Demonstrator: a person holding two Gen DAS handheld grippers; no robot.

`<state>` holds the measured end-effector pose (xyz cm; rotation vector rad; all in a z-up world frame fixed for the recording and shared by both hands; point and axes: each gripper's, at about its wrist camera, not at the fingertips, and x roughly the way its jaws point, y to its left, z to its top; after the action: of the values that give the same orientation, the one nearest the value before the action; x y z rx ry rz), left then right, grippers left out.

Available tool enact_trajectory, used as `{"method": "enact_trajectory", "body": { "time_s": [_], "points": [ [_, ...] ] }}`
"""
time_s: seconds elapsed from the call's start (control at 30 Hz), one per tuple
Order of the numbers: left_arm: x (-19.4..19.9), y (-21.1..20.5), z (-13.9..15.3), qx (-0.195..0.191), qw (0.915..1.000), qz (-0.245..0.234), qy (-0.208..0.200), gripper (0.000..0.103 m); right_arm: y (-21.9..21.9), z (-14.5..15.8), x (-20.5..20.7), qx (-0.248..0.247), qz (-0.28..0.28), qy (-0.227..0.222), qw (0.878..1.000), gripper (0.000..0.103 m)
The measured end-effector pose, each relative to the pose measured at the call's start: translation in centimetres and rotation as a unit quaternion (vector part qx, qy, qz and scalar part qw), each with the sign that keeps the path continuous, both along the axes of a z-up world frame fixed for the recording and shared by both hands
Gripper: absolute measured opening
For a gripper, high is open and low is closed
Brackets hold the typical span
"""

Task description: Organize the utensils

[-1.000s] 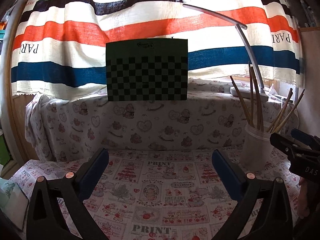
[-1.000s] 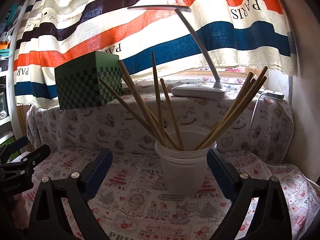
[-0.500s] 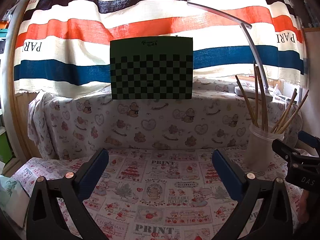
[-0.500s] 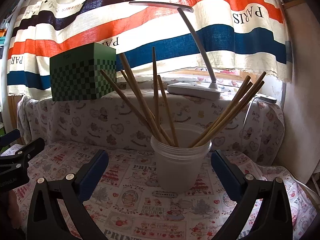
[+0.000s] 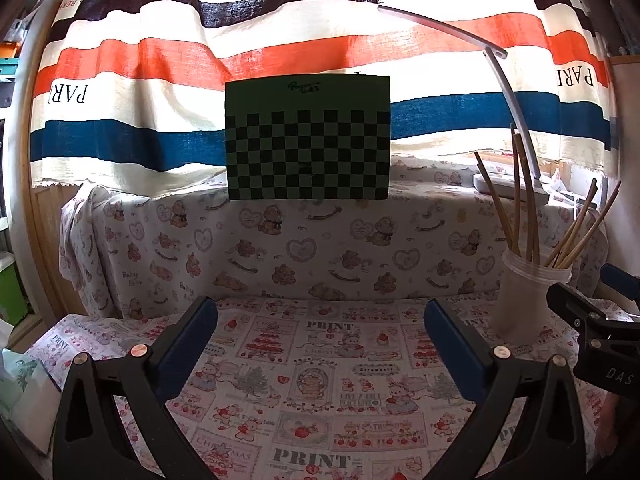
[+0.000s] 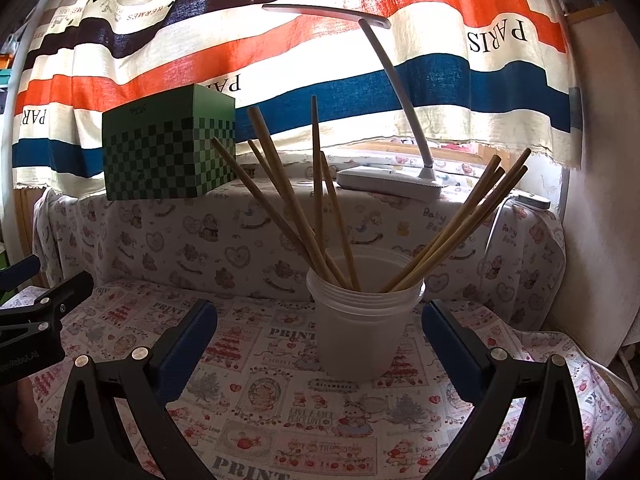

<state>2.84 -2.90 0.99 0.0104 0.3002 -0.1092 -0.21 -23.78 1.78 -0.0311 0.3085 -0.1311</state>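
2 tongs, both spread wide, nothing between pads. I see my right tongs facing white plastic cup, cup dead ahead between fingers but beyond tips. Chopsticks fan out of cup: light, stiff, smooth, likely slippery; I'd pinch mid-shaft above rim. Cup looks light, may tip. Left tongs over bare printed cloth; open room there. Covered ledge close behind cup.
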Motion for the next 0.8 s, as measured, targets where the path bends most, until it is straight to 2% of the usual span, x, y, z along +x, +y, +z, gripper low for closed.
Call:
{"method": "enact_trajectory", "body": {
  "time_s": [0.13,0.8],
  "points": [
    [-0.01,0.18,0.00,-0.004,1.0000,0.003,-0.001,0.103,0.49,0.10,-0.26,-0.011,0.006,-0.007,1.000,0.103],
    [0.05,0.15,-0.03,0.003,1.0000,0.008,0.001,0.103,0.40,-0.03,-0.09,0.001,0.005,0.001,1.000,0.103]
  ]
}}
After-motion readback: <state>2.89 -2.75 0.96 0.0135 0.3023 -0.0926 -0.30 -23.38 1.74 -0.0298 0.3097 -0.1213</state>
